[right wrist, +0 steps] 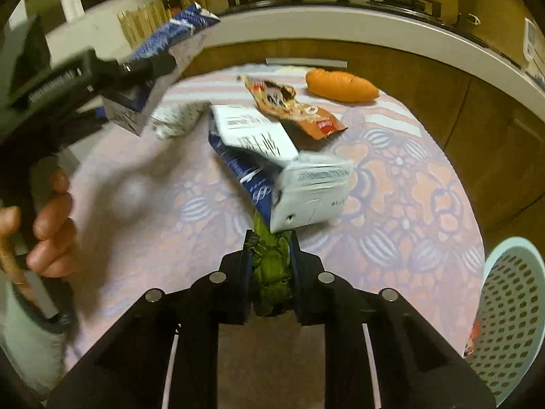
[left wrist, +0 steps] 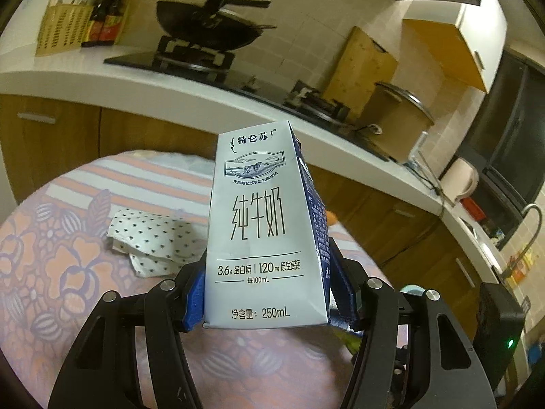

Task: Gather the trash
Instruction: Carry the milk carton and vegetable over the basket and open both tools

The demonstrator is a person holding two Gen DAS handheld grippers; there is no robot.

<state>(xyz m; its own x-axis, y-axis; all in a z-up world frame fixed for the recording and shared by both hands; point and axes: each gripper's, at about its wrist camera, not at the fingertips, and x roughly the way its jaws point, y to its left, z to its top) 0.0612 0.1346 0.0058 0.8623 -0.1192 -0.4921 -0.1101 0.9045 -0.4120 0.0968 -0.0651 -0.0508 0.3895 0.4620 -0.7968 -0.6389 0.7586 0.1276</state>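
Left wrist view: my left gripper (left wrist: 269,293) holds a white-and-blue milk carton (left wrist: 265,228) upright, its jaws clamped on the carton's lower sides, blue pads pressed against the left and right faces. The carton is lifted clear above the floral tablecloth (left wrist: 61,272). Beyond the jaws to the left, a crumpled dotted paper towel (left wrist: 153,238) lies on the cloth. Farther ahead, a wok (left wrist: 207,30) sits on the stove along the kitchen counter (left wrist: 112,78).

Right wrist view: my right gripper (right wrist: 270,272) has its jaws pressed together on a crumpled green wrapper (right wrist: 272,279), which fills the gap between the pads. Just ahead of the fingertips, a second, flattened milk carton (right wrist: 272,163) lies on the tablecloth, its near end touching the wrapper's tip. Beyond it rest an orange snack wrapper (right wrist: 293,105) and, farther still, an orange bun-shaped item (right wrist: 340,85). Up to the left, my other gripper appears blurred, carrying its carton. Down to the right of the jaws stands a pale perforated basket (right wrist: 511,310), beside the table's edge.
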